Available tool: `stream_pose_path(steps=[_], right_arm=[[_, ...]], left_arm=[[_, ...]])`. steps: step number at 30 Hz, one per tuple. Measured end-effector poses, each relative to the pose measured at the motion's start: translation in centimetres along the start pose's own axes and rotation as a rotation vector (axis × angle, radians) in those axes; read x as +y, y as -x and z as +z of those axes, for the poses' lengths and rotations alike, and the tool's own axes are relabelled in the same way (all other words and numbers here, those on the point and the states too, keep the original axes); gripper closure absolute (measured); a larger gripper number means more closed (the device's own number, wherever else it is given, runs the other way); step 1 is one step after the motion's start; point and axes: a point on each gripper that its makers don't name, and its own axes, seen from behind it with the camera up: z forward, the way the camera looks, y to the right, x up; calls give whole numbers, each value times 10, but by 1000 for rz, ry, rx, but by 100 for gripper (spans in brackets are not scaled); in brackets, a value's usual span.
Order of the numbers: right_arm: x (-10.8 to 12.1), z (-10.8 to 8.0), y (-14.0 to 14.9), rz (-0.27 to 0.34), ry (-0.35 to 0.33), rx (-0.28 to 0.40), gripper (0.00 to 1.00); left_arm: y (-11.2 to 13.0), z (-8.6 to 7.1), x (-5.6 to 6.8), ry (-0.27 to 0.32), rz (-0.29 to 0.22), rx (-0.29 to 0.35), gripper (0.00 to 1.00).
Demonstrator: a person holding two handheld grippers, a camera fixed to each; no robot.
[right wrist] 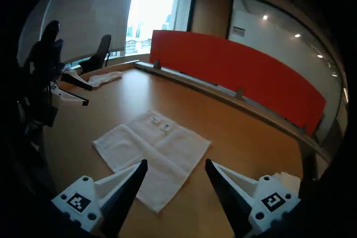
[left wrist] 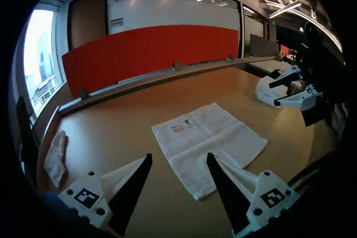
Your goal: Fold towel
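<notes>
A white towel [left wrist: 209,142] lies flat and spread open on the wooden table [left wrist: 134,104], with two small tags near its far edge and a faint crease across its middle. In the left gripper view, the left gripper [left wrist: 178,157] hovers over the towel's near corner with its two dark fingers wide apart, holding nothing. Off to the right the right gripper [left wrist: 294,90] hangs above the table, its fingers also apart, just beside a stack of white cloths [left wrist: 267,90]. A crumpled cloth [left wrist: 56,157] rests near the table's left edge, well apart from the towel. A red divider [left wrist: 151,50] runs along the far side of the table, and a window [left wrist: 40,59] stands to the left. In the right gripper view, the right gripper [right wrist: 176,164] is poised above the near edge of the towel [right wrist: 151,148], fingers spread and empty; the left gripper [right wrist: 71,88] shows at the left, open, with the crumpled cloth [right wrist: 105,77] and a chair [right wrist: 100,55] beyond it
</notes>
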Motion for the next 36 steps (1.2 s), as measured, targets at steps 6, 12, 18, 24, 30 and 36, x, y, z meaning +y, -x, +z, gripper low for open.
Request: stream_pose_path(steps=[6,12,18,24,30,36], right_arm=[[-7,15,33,-2,-19,-61,0],[-17,26,57,5,-51,-104,0],[-25,35,82,16,-77,-154,0],[-32,41,105,16,-105,-203,0],[-37,47,121,13,-121,-239,0],[-39,49,134,13,-129,-271,0]], left_arm=[[24,17,9,27,14,-50,9],[51,32,15,48,30,-110,9],[75,45,22,66,42,-162,9],[96,56,28,85,57,-205,10],[114,63,35,109,79,-242,9],[128,66,37,120,74,-277,9]])
